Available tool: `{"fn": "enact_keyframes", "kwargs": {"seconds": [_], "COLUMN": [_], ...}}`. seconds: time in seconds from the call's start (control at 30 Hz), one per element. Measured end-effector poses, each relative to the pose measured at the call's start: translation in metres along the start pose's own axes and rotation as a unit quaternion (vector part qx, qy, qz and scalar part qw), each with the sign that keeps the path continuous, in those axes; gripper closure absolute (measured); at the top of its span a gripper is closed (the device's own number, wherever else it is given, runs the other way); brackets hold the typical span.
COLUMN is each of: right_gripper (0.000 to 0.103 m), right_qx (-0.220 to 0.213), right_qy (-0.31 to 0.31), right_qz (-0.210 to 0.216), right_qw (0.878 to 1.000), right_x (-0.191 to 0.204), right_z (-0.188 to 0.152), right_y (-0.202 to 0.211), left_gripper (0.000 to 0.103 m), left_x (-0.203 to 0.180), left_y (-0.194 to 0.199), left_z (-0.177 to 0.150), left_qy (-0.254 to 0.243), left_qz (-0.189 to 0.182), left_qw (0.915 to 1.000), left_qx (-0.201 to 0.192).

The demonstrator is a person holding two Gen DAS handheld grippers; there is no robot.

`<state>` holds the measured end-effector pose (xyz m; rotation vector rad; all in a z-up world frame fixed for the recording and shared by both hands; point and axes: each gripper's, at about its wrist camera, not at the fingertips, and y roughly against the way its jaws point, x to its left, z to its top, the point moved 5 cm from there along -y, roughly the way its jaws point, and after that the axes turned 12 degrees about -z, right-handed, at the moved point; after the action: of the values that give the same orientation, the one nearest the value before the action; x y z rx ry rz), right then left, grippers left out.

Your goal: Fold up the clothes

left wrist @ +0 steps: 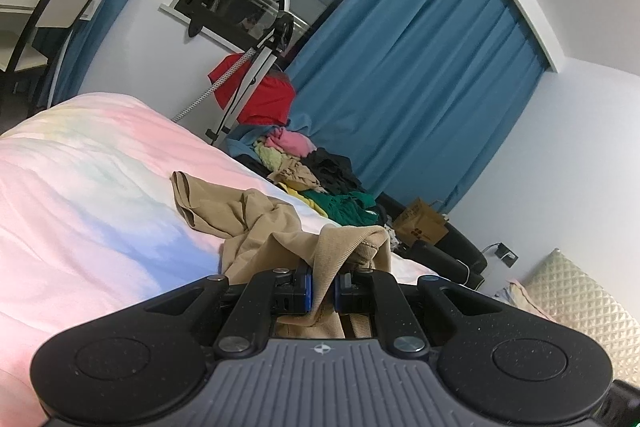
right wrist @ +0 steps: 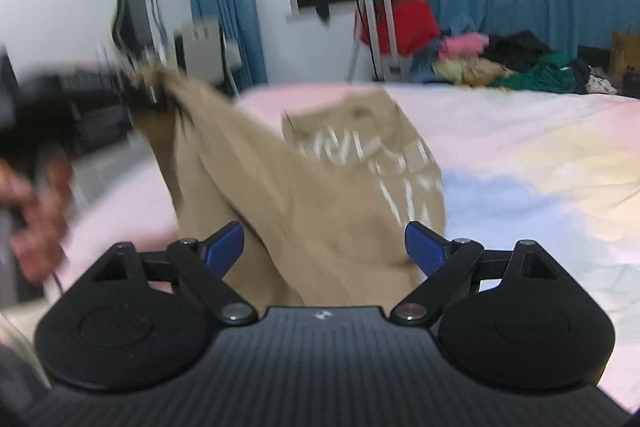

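Left gripper point(left wrist: 323, 291) pinched on a ribbed hem of the tan garment point(left wrist: 256, 227), right gripper point(right wrist: 324, 249) spread wide over its soft, crumpled, white-lettered cloth, garment partly lifted off the pastel bedspread point(left wrist: 88, 195), heaped clothes point(left wrist: 320, 179) beyond.

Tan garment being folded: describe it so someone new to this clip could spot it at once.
Start at the bed with the pastel pink, blue and yellow cover. On it lies one crumpled tan garment with white lettering, its ribbed edge pinched in the left gripper; the right gripper is open near it. Unlike the mixed-colour clothes pile beyond the bed, it lies alone on the cover.
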<state>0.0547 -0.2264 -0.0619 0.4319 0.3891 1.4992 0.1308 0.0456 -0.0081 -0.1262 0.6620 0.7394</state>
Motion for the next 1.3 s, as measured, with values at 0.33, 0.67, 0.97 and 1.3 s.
{"fn": "enact_keyframes", "kwargs": {"seconds": [0.33,0.67,0.97,1.3], "right_gripper": [0.014,0.068,0.093,0.093], "right_qx": [-0.009,0.104,-0.074,-0.087], "right_qy": [-0.166,-0.213,-0.183,-0.231], "right_qz": [-0.104,-0.112,-0.050,-0.040], "right_qw": [0.981,0.965,0.979,0.968], "right_x": [-0.050,-0.061,-0.043,-0.066], "right_z": [-0.006,-0.034,0.008,0.025], "right_y": [-0.006,-0.048,0.011,0.009], "left_gripper": [0.093,0.093,0.087,0.052], "left_x": [0.001,-0.001,0.024,0.039], "left_y": [0.005,-0.001,-0.022,-0.031], "left_z": [0.003,-0.005,-0.020,-0.055], "left_qy": [-0.001,-0.011,-0.001,-0.001], "left_qz": [0.005,0.002,0.067,0.128], "left_qw": [1.0000,0.9997,0.9908,0.9515], "left_qx": [-0.003,0.022,0.117,0.280]}}
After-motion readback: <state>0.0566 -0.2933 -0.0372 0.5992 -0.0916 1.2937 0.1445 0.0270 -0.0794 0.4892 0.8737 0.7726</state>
